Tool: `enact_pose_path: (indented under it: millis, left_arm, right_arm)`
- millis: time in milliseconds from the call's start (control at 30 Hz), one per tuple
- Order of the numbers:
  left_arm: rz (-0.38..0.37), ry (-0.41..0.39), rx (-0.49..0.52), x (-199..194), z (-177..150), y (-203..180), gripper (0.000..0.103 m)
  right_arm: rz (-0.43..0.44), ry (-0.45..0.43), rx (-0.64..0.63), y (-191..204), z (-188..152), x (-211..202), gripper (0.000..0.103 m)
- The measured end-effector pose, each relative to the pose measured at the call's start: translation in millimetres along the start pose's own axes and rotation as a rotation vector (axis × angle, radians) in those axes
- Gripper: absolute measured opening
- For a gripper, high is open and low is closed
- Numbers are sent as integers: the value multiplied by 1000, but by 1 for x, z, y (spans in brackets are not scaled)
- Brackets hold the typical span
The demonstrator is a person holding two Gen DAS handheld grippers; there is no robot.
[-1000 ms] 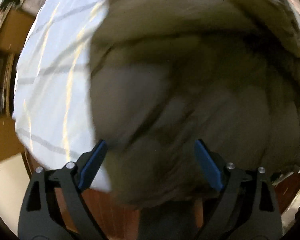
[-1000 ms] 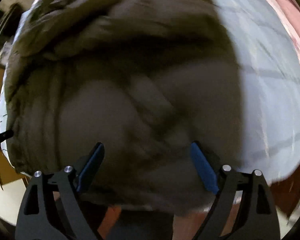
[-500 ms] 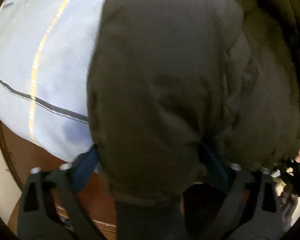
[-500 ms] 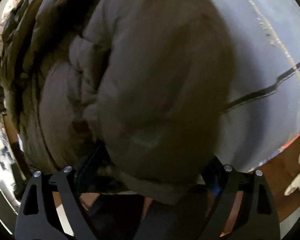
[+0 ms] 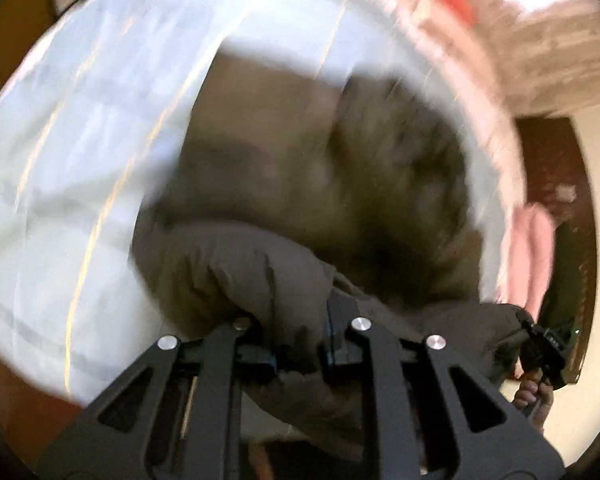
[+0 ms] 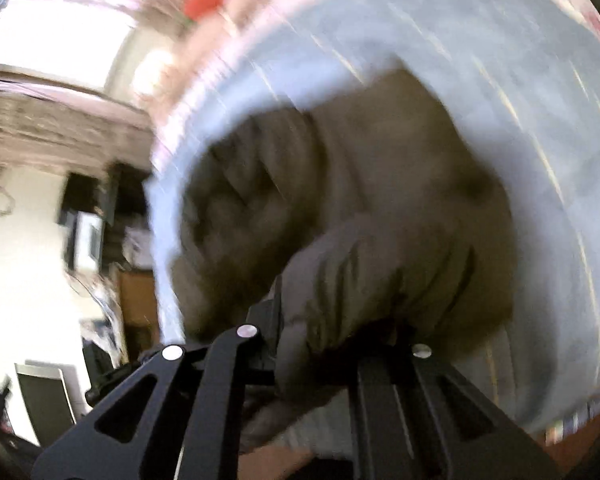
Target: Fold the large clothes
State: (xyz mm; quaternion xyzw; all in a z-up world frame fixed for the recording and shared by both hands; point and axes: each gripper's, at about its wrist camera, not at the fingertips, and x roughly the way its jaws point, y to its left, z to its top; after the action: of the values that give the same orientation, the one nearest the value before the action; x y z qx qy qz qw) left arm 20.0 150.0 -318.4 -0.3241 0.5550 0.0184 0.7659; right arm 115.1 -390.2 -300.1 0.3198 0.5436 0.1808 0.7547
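Left view only: person's hand [image 5: 534,394] at lower right. Left claw [image 5: 300,344] and right claw [image 6: 324,344] each clenched on brown padded jacket [image 5: 320,184], bunched mid-frame on white bed sheet [image 5: 80,140].

No lettering, label, brand or number can be read in either view; both are motion-blurred.

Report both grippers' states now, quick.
Left gripper: closed on the brown puffy jacket.
Right gripper: closed on the same jacket, fabric bunched between its fingers.
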Motion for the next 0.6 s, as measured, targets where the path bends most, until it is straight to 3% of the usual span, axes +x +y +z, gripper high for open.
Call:
enact_pose_path:
  millis: [67, 167, 233, 333, 433, 500, 600]
  left_arm:
    - [31, -82, 57, -1, 47, -28, 16]
    - [17, -162, 86, 1, 106, -43, 16]
    - [36, -180, 96, 6, 147, -45, 16]
    - [101, -135, 66, 43, 195, -50, 16]
    - [201, -74, 59, 94, 221, -53, 19]
    - [243, -22, 38, 126, 217, -42, 20]
    - [230, 40, -38, 159, 206, -21, 20]
  right_arm:
    - [41, -53, -38, 24, 39, 10, 8]
    - [69, -119, -72, 33, 102, 29, 8]
    - [68, -139, -65, 38, 140, 59, 8]
    - [26, -145, -28, 33, 190, 102, 9]
    - [-109, -81, 18, 15, 217, 155, 16]
    - [-178, -21, 49, 3, 224, 189, 20]
    - [-180, 33, 95, -21, 215, 206, 23]
